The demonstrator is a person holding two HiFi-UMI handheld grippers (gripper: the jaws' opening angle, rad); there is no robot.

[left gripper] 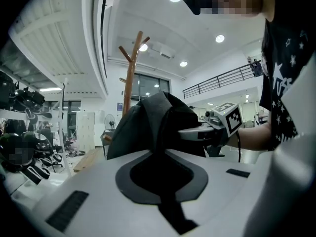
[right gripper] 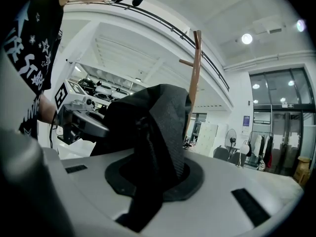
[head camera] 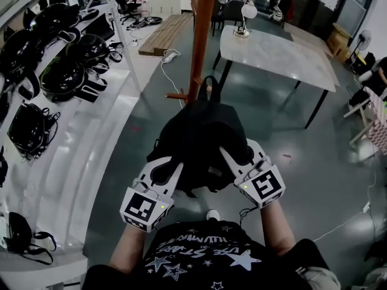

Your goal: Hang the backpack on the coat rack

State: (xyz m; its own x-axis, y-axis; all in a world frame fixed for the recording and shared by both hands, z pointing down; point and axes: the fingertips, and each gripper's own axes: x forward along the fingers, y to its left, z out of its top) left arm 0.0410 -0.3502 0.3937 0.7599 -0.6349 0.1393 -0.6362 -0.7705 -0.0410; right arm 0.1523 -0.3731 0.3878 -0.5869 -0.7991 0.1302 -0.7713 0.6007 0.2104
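While I hold the backpack in the air before me with both tools, it is not yet hung on the rack. My left gripper takes the backpack at its 7 o'clock side. Its jaws are pressed fully together, with a thin black piece of the fabric caught between them. My right gripper takes it at the 5 o'clock side. Its jaws are clenched on a thicker fold with a woven strap, so they stand a little apart. Both grippers point almost level, toward 12 o'clock.

From the head view, the backpack is black and rounded, above the grey floor, and it hangs between the two grippers. Its top loop points to 12 o'clock, close to the wooden pole of the rack. I cannot tell if the loop touches the pole. A low peg of the rack comes out at about 11 o'clock from the backpack. In both gripper views the rack rises just behind the backpack, and its upper pegs are higher than the backpack.

At 1 o'clock stands a pale table with a lamp on its far corner. At 9 to 10 o'clock, white shelves carry black helmets.
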